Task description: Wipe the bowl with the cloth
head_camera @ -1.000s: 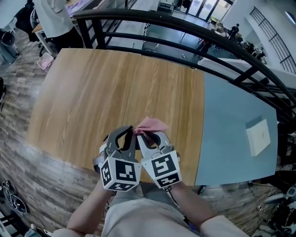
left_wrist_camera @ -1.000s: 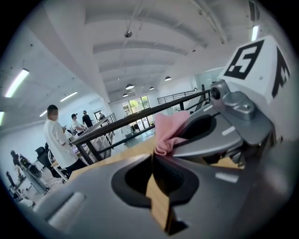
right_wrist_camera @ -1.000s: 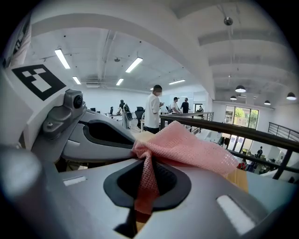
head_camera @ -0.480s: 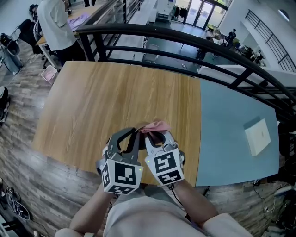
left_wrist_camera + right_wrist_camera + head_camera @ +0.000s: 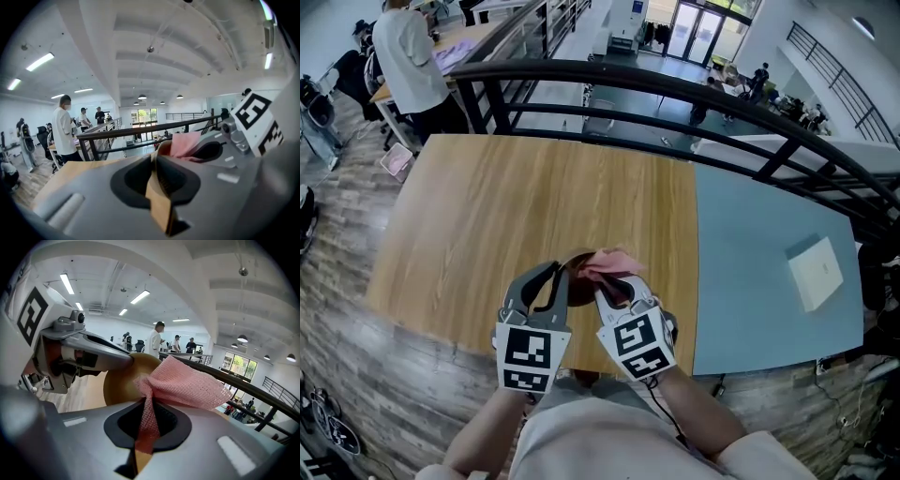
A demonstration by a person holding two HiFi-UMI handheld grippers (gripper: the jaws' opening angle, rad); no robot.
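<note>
My left gripper (image 5: 563,279) holds a brown bowl (image 5: 577,289) by its rim above the wooden table (image 5: 487,206). In the left gripper view the tan rim (image 5: 157,197) stands edge-on between the jaws; they have just been opening a little, with the rim still pressed between them. My right gripper (image 5: 607,281) sits close beside it, shut on a pink mesh cloth (image 5: 606,262). In the right gripper view the cloth (image 5: 185,380) fans out from the jaws and lies against the bowl (image 5: 119,385). Most of the bowl is hidden behind the grippers in the head view.
A blue-grey tabletop (image 5: 759,281) adjoins the wooden one on the right, with a white box (image 5: 817,272) on it. A black railing (image 5: 675,89) runs along the far side. A person (image 5: 403,56) stands at the upper left.
Both grippers have risen slightly with bowl and cloth still held. The left gripper has rolled, so its marker cube now faces the head camera more squarely.
</note>
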